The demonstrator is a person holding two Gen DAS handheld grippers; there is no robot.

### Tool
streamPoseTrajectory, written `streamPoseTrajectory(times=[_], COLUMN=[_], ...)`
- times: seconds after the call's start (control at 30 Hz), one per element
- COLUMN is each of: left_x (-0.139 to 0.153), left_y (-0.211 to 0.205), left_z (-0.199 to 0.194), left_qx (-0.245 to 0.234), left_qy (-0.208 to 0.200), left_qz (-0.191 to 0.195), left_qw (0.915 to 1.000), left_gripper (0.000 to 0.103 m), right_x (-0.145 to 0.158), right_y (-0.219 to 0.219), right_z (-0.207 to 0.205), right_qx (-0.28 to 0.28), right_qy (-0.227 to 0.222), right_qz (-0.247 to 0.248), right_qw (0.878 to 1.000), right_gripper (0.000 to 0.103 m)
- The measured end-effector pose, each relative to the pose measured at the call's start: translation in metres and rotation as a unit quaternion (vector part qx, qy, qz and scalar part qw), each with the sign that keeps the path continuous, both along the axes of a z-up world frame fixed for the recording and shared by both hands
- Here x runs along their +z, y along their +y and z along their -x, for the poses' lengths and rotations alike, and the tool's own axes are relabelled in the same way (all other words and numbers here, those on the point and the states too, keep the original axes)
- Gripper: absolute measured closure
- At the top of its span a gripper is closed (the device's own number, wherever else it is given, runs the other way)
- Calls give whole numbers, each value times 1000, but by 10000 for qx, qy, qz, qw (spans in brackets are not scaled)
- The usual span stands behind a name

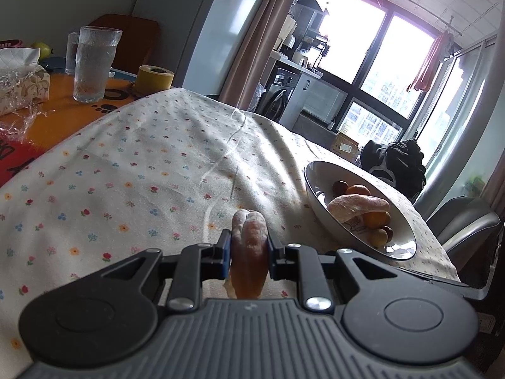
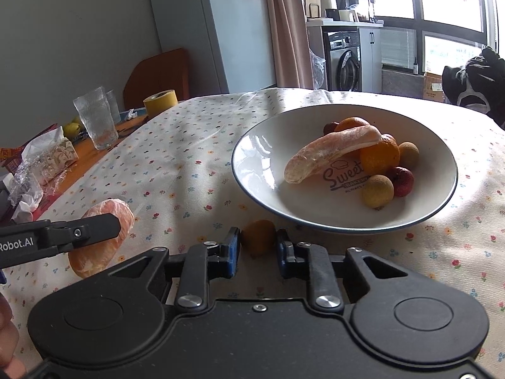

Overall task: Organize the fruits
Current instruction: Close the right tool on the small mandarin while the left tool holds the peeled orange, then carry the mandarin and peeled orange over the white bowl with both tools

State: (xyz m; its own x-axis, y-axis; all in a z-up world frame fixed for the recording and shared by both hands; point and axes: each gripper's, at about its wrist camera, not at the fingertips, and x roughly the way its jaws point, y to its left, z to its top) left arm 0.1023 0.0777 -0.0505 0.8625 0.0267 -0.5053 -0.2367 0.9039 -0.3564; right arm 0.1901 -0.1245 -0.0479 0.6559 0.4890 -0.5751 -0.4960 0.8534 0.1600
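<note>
Floral cloth covers the counter (image 2: 189,145). Left gripper (image 1: 249,249) clamps a peeled segment (image 1: 249,246) left of the bowl (image 2: 252,145); carry it gently, avoiding crushing. Right gripper (image 2: 257,246), part-open, straddles a small orange (image 2: 258,237) before the bowl.

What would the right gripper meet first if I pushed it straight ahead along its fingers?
The small orange fruit lying between the right gripper's open fingers; just beyond it, the near rim of the white bowl. Depth is hard to judge, but the fruit looks closest.
</note>
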Motion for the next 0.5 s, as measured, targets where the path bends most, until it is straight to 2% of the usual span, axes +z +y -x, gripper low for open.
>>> streamPoseTrajectory(times=[0.27, 0.5], left_x=[11, 19], left_y=[-19, -36], left_z=[-6, -15], left_qx=[-124, -240], left_qy=[-83, -168], left_qz=[-153, -233], left_qw=[9998, 9993], left_gripper=[82, 82], right_x=[18, 37], right_y=[-18, -39], right_z=[13, 14], right_qx=[219, 175], right_qy=[-72, -254], right_qz=[-364, -667], right_qw=[9991, 9973], right_gripper=[80, 80])
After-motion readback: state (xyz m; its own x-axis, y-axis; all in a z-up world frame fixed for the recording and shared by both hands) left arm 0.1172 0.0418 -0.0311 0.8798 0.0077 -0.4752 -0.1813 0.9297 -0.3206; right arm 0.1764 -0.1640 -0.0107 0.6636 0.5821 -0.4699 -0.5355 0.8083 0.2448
